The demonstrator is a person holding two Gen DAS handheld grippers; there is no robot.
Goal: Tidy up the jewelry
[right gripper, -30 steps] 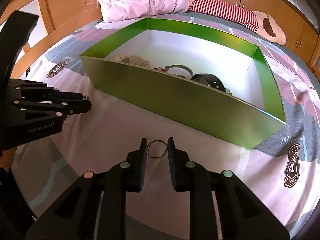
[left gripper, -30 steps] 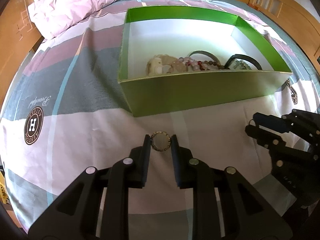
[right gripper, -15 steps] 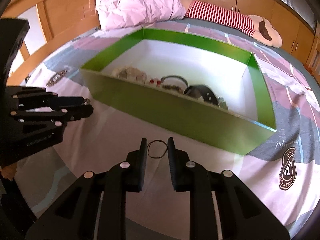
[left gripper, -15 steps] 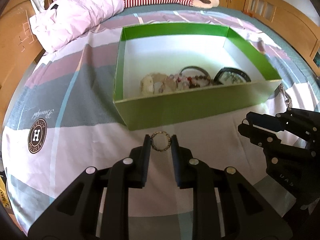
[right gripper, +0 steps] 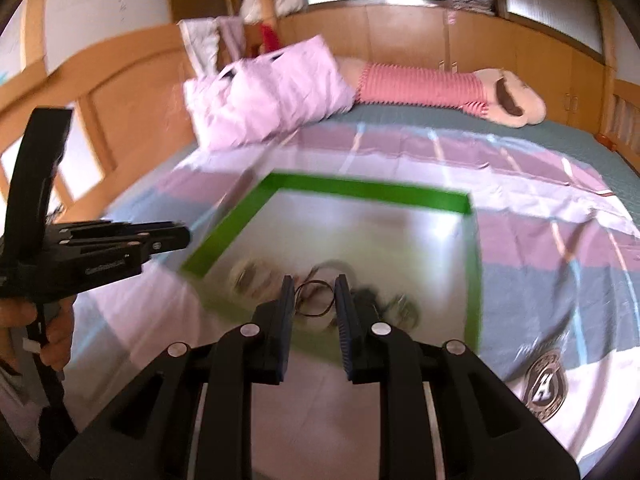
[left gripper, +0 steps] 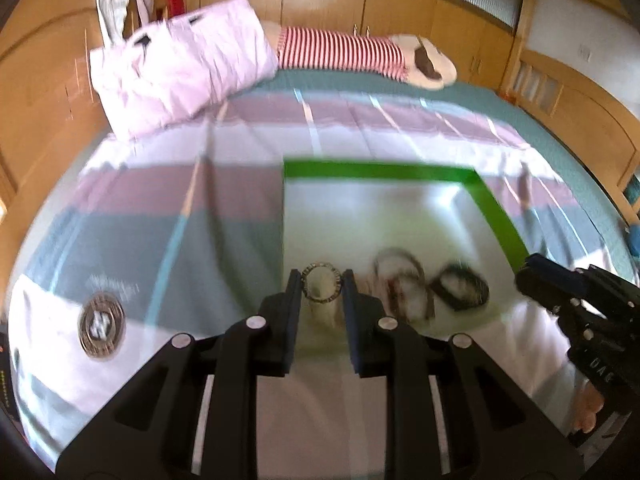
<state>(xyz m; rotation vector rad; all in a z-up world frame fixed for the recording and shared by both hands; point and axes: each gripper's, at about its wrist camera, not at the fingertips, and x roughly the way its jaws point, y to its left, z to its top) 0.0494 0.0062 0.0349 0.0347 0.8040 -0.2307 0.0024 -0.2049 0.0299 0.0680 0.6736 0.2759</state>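
Note:
My left gripper [left gripper: 321, 286] is shut on a beaded ring bracelet [left gripper: 321, 276] and holds it above the near left part of the green box [left gripper: 380, 171]. My right gripper [right gripper: 313, 296] is shut on a thin dark loop bracelet [right gripper: 316, 305], held above the box's near edge [right gripper: 360, 191]. Several bracelets lie blurred on the box's white floor, among them a dark band [left gripper: 460, 286] and bead strings [left gripper: 400, 280]. The left gripper also shows at the left of the right wrist view [right gripper: 176, 236], and the right gripper at the right of the left wrist view [left gripper: 532, 276].
The box sits on a bed with a pink, grey and white striped cover [left gripper: 160, 240]. A pink pillow [left gripper: 184, 68] and a striped plush toy [left gripper: 344, 50] lie at the head. Wooden bed frame and cabinets [right gripper: 520, 44] surround the bed.
Both grippers have risen and moved forward with their bracelets, from the cover in front of the box to above its near part. The views now look down into the box, blurred.

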